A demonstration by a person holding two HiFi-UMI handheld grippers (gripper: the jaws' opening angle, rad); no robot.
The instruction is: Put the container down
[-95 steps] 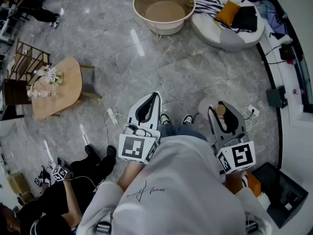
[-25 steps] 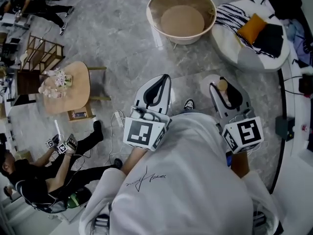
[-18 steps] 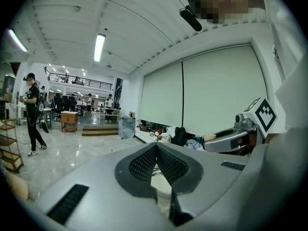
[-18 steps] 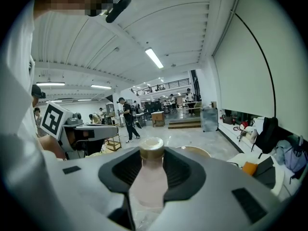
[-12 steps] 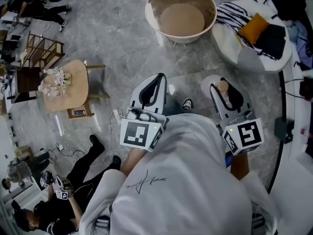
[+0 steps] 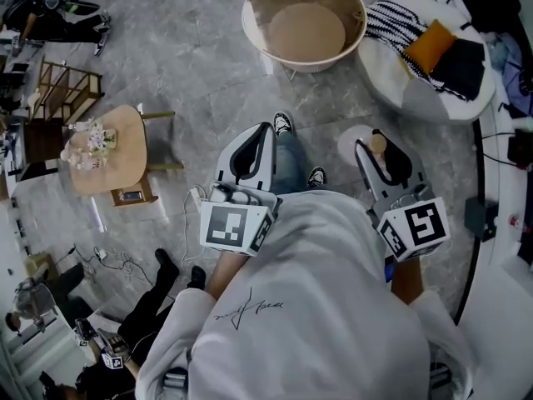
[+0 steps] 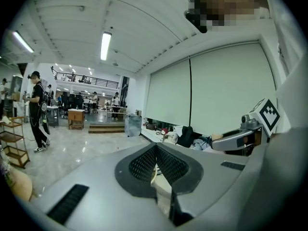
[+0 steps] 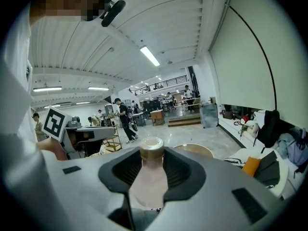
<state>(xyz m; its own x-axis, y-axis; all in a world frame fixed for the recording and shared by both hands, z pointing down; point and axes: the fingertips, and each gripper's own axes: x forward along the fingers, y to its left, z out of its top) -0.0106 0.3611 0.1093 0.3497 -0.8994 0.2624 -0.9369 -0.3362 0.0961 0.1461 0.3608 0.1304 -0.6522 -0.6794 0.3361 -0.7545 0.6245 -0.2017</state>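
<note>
text: none legible | shirt print (image 6: 248, 308): scrawl (too small to read)

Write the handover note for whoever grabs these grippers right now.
Left gripper: fingers shut, nothing between them.
Right gripper: fingers shut on the bottle, which stands upright with its gold cap on top.
Done: the bottle is in hand, held over the grey floor.
Left: put it down; this is not yet done. A round tub lies ahead and a small wooden table to the left. The pictures don't show which is meant.
</note>
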